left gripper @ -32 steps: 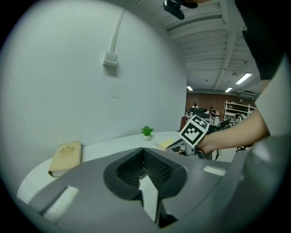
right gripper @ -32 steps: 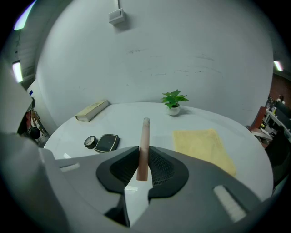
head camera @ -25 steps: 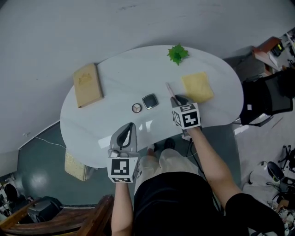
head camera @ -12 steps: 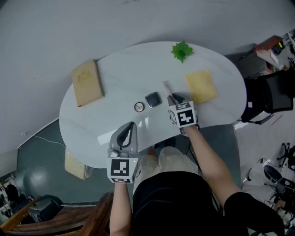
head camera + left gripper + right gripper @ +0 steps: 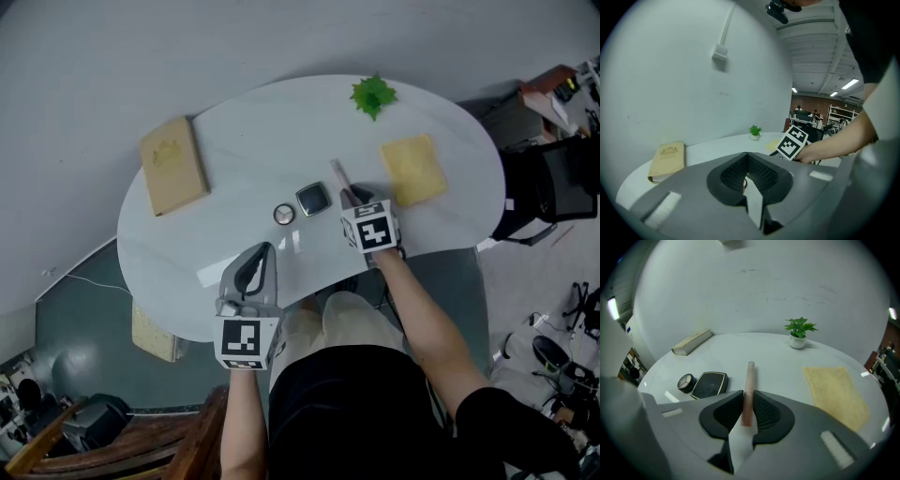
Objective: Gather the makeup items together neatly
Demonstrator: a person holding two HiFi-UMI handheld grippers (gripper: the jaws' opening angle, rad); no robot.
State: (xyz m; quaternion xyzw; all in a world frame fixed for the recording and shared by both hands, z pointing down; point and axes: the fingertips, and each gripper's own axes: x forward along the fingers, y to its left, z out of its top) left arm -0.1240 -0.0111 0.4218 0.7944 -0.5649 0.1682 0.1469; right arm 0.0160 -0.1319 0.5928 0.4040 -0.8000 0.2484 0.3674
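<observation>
My right gripper (image 5: 354,198) is shut on a slim pink makeup stick (image 5: 339,174). In the right gripper view the stick (image 5: 749,383) runs forward from between the pads (image 5: 761,412), and its far end points across the white table (image 5: 253,141). A dark square compact (image 5: 312,200) and a small round compact (image 5: 283,214) lie side by side just left of that gripper; both also show in the right gripper view, the square compact (image 5: 710,384) beside the round compact (image 5: 686,382). My left gripper (image 5: 260,255) hovers at the near table edge, shut and empty, with its jaws (image 5: 747,171) pressed together.
A tan book (image 5: 172,165) lies at the table's far left. A yellow cloth (image 5: 413,169) lies right of my right gripper, and a small green plant (image 5: 374,95) stands at the far edge. Office chairs and clutter (image 5: 553,187) stand beyond the table on the right.
My right gripper has carried the pink stick a little left, closer to the two compacts. The left gripper has stayed where it was.
</observation>
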